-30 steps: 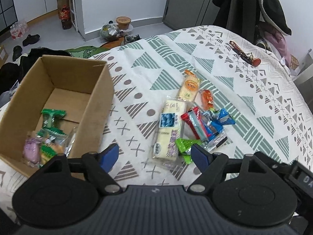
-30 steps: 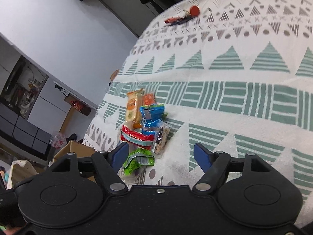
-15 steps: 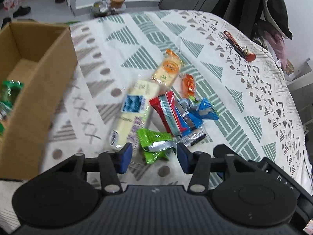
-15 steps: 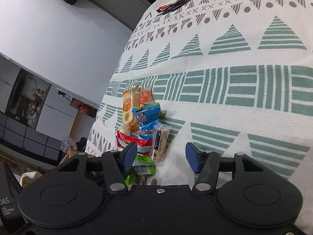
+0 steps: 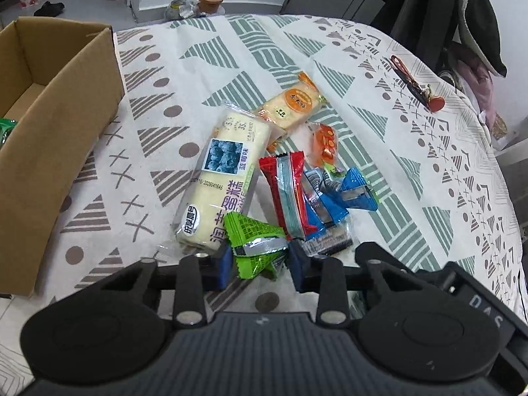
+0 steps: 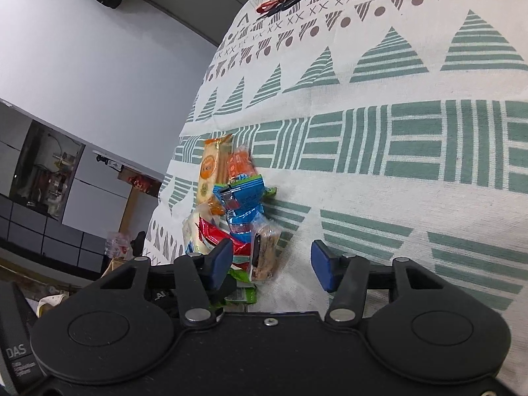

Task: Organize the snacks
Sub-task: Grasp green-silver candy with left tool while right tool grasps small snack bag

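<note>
Item: green snack packet, crinkled foil, lying at the near edge of a snack pile on a desk covered by a patterned tablecloth. The left hand-held gripper is bracketing it, one blue pad on each side; the jaws are standing narrowed to about the packet's width, but whether the pads are actually pressing the foil cannot be told.

Touching the packet on its far side: a long pale blueberry cake bar in clear wrap, lying lengthwise. Just beside it, a red-and-teal sachet is overlapping several blue packets, with a clear-wrapped dark biscuit at their near end. Farther back, an orange-labelled cracker pack and a small orange candy wrapper are lying side by side.

Left of the pile, well apart: an open cardboard box, something green showing inside at the frame edge. Near the desk's far right edge: a red-handled tool.

The right hand-held gripper is hovering low over the cloth at the pile's other side, jaws spread wide and holding nothing, its left pad just beside the red sachet.
</note>
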Action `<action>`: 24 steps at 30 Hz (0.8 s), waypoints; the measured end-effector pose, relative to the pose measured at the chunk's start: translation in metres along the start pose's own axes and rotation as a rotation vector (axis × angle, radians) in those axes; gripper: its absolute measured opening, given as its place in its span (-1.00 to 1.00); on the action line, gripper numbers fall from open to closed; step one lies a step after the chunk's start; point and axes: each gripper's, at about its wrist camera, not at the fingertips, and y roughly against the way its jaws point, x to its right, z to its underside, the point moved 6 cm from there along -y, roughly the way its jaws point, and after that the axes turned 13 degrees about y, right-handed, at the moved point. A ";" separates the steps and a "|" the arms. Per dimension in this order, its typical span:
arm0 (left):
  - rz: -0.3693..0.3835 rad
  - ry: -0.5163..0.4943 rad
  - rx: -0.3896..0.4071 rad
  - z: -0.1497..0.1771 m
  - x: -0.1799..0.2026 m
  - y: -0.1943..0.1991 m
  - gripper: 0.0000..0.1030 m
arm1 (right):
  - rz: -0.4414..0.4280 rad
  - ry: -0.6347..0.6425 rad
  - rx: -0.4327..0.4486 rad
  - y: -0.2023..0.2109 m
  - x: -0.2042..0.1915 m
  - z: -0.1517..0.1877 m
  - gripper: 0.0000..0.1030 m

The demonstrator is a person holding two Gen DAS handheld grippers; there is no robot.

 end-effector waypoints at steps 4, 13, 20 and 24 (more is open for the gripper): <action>0.011 -0.002 0.015 -0.002 0.000 0.006 -0.52 | -0.003 0.012 -0.005 -0.008 -0.004 -0.003 0.03; 0.033 0.006 0.063 -0.012 -0.004 0.023 -0.53 | 0.018 0.022 -0.043 -0.032 -0.009 -0.003 -0.19; 0.051 0.012 0.106 -0.020 -0.011 0.035 -0.53 | 0.046 0.054 -0.071 -0.037 -0.013 0.001 -0.71; 0.061 0.026 0.120 -0.021 -0.017 0.042 -0.53 | 0.037 0.069 -0.050 -0.027 -0.019 0.001 -0.74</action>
